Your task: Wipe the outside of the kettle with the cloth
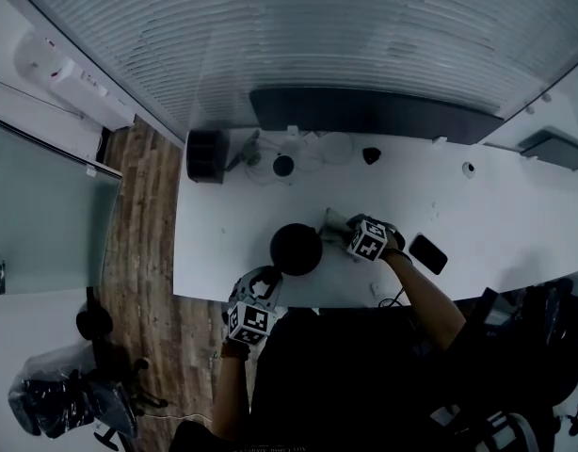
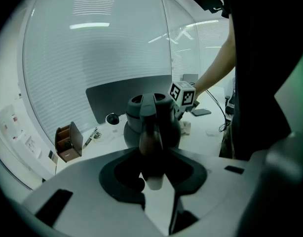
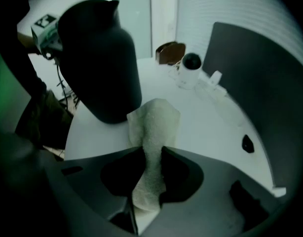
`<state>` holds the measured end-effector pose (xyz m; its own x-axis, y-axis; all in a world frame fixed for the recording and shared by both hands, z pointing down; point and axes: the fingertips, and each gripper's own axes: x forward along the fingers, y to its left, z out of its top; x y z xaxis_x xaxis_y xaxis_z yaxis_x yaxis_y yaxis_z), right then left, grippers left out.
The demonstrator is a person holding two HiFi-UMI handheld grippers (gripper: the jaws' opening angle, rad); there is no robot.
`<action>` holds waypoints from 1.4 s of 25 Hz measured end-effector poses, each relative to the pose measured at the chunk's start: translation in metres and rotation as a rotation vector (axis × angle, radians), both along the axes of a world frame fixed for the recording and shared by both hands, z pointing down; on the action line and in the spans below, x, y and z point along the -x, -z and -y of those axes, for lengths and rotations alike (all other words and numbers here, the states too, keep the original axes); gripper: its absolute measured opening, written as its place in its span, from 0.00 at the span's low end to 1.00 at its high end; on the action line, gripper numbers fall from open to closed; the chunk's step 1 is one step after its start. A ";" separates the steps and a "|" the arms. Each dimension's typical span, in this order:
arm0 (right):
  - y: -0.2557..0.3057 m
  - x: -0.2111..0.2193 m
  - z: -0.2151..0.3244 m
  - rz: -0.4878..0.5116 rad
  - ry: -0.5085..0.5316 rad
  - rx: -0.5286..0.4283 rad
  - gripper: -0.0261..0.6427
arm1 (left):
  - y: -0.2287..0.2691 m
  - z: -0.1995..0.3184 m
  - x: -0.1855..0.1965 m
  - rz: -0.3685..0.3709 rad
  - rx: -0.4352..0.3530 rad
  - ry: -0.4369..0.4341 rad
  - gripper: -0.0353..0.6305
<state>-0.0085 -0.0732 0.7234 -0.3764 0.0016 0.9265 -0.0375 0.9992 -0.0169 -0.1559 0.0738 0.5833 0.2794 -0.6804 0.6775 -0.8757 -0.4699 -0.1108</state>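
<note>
A black kettle (image 1: 296, 249) stands near the front edge of the white table (image 1: 496, 205). My left gripper (image 1: 263, 285) reaches it from the front. In the left gripper view its jaws are shut on the kettle's handle (image 2: 150, 135), with the kettle's body (image 2: 166, 115) just beyond. A pale cloth (image 1: 335, 221) lies to the kettle's right, where my right gripper (image 1: 345, 236) points steeply down. In the right gripper view the jaws pinch a raised fold of the cloth (image 3: 154, 127), and the kettle (image 3: 99, 58) looms close at the upper left.
A dark monitor (image 1: 374, 111) runs along the table's back edge. A black cylinder (image 1: 206, 155) sits at the back left corner and a small round device (image 1: 283, 166) with cables beside it. A phone (image 1: 427, 252) lies right of my right gripper. A brown box (image 2: 67, 142) stands far left.
</note>
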 end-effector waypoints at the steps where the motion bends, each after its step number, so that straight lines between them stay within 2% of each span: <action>1: 0.017 0.000 0.004 0.071 -0.051 0.004 0.17 | -0.001 -0.001 0.000 -0.002 0.000 -0.003 0.24; 4: 0.082 0.000 0.006 0.301 -0.208 0.074 0.17 | 0.001 0.000 0.001 -0.009 0.010 0.005 0.23; 7: 0.135 0.002 -0.009 0.490 -0.333 0.249 0.17 | 0.002 0.003 0.004 0.000 0.019 0.023 0.23; 11: 0.169 0.028 -0.041 0.621 -0.403 0.507 0.17 | 0.001 0.001 0.004 0.001 0.032 0.012 0.23; 14: 0.168 0.049 -0.050 0.634 -0.412 0.602 0.17 | 0.000 0.001 0.002 0.003 0.033 -0.002 0.23; 19: 0.155 0.065 -0.053 0.618 -0.403 0.624 0.17 | -0.002 0.001 0.000 0.008 0.054 -0.031 0.23; 30: 0.139 0.066 -0.048 0.632 -0.478 0.723 0.17 | -0.001 0.000 0.000 -0.011 0.045 -0.054 0.23; 35: 0.131 0.061 -0.038 0.650 -0.532 0.722 0.17 | -0.001 0.001 -0.002 -0.002 0.039 -0.039 0.23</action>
<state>-0.0695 -0.0354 0.5927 -0.9038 0.1557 0.3987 -0.2315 0.6057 -0.7613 -0.1536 0.0730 0.5843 0.3064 -0.6423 0.7025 -0.8571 -0.5073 -0.0901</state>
